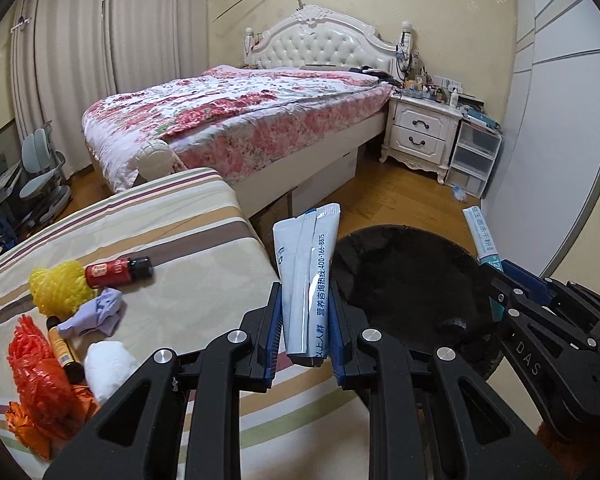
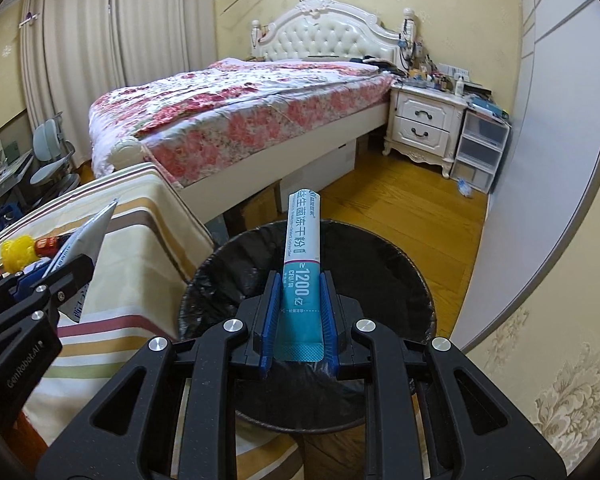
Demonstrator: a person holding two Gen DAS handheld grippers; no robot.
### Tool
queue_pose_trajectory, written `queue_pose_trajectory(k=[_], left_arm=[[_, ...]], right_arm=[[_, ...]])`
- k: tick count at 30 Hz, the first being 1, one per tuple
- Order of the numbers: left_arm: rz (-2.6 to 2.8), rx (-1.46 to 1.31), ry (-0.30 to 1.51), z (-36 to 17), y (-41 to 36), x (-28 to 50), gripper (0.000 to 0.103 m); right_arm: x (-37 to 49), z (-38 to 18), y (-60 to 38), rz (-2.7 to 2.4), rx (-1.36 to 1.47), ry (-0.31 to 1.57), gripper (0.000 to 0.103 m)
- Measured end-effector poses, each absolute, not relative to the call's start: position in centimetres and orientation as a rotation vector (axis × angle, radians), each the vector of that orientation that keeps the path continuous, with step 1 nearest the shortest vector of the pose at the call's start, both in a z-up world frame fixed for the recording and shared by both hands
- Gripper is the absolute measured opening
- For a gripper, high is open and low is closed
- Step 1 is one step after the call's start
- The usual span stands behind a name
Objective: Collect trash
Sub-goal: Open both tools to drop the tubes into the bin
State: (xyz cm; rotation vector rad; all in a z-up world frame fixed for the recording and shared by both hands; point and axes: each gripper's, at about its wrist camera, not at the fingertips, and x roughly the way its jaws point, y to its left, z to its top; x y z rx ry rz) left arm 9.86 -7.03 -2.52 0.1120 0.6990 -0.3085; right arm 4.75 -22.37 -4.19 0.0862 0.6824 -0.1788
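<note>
My left gripper (image 1: 305, 300) is shut on a white sachet (image 1: 306, 276) with blue print, held upright at the edge of the striped surface, just left of the bin. My right gripper (image 2: 299, 288) is shut on a teal and white sachet (image 2: 303, 248), held above the black-lined trash bin (image 2: 404, 280). The bin (image 1: 412, 280) sits on the floor right of the striped surface. The right gripper (image 1: 500, 280) shows at the right of the left wrist view with its sachet (image 1: 480, 236). The left gripper (image 2: 80, 264) shows at the left of the right wrist view.
More litter lies on the striped surface (image 1: 172, 232): a yellow foam net (image 1: 58, 290), a red bottle (image 1: 118, 270), a lilac crumpled scrap (image 1: 98, 312), an orange bag (image 1: 40, 380), a white wad (image 1: 108, 368). Beyond are a bed (image 1: 236, 120), a nightstand (image 1: 420, 136) and wooden floor (image 2: 412, 200).
</note>
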Motion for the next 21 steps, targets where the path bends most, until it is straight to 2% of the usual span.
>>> queue_pose_trajectory(k=[15,18,20,21], left_arm=[[-0.316,0.223,0.75,-4.8,-12.0,12.0,0.022],[-0.307,0.233,0.755,-5.0,-12.2,12.1,0.032],[-0.3,0.234,0.761,-5.1,-12.1,12.1,0.044],[-0.298,0.229,0.762,-5.1,-12.1,12.1,0.046]], right_arm=[[6.9,-5.8,-25.5,-0.188,0.13,0.723,0.02],[7.1,-5.8,-25.7,-0.189,0.137,0.721,0.022],[7.1,-5.8,-25.9,-0.196,0.139,0.717,0.029],[7.2,-5.7,-25.9,-0.201,0.139,0.714,0.032]])
